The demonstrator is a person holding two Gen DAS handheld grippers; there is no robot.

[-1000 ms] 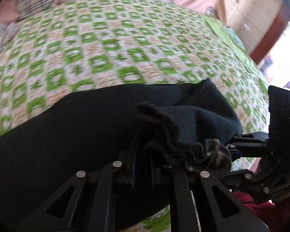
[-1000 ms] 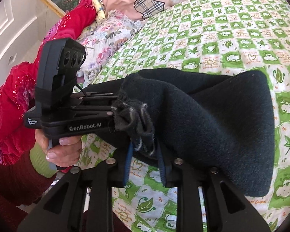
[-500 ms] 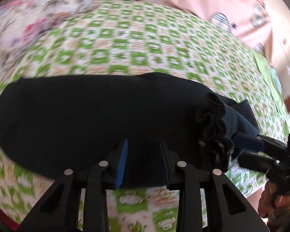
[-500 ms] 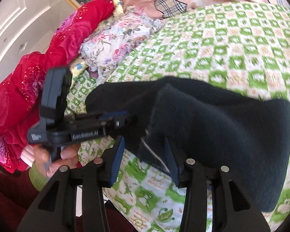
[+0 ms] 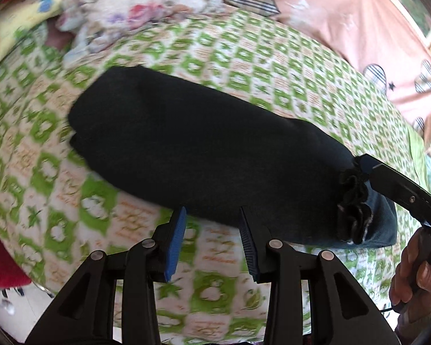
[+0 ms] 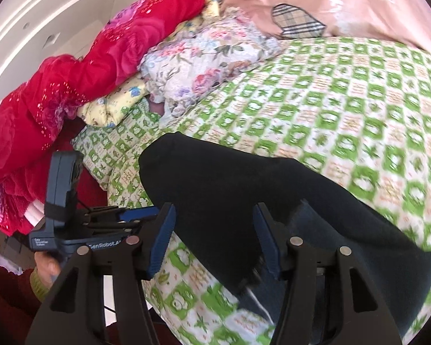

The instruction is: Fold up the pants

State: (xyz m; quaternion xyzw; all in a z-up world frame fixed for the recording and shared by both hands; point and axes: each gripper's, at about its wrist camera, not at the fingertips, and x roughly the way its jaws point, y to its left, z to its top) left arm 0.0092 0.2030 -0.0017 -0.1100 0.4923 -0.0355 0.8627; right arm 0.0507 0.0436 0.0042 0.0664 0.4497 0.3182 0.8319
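The dark navy pants (image 5: 209, 149) lie folded in a long bundle on the green checked bedspread (image 5: 244, 66). A ruffled waistband end (image 5: 353, 207) shows at the bundle's right. My left gripper (image 5: 212, 224) is open and empty at the bundle's near edge. My right gripper (image 6: 214, 230) is open, its jaws on either side of the pants' (image 6: 244, 201) near edge without gripping. The right gripper's fingers (image 5: 399, 184) show at the waistband end in the left wrist view. The left gripper's body (image 6: 80, 224) shows at the left in the right wrist view.
Pink pillows with plaid hearts (image 5: 345, 14) lie at the bed's far side. A floral quilt (image 6: 204, 57), a yellow cloth (image 6: 114, 103) and a red blanket (image 6: 80, 66) are piled to the left. The bed's near edge (image 5: 215, 316) runs under the grippers.
Both grippers were shut on the pants' bunched end a second ago. They let go, opened and drew apart, and the pants now lie flat on the bed.
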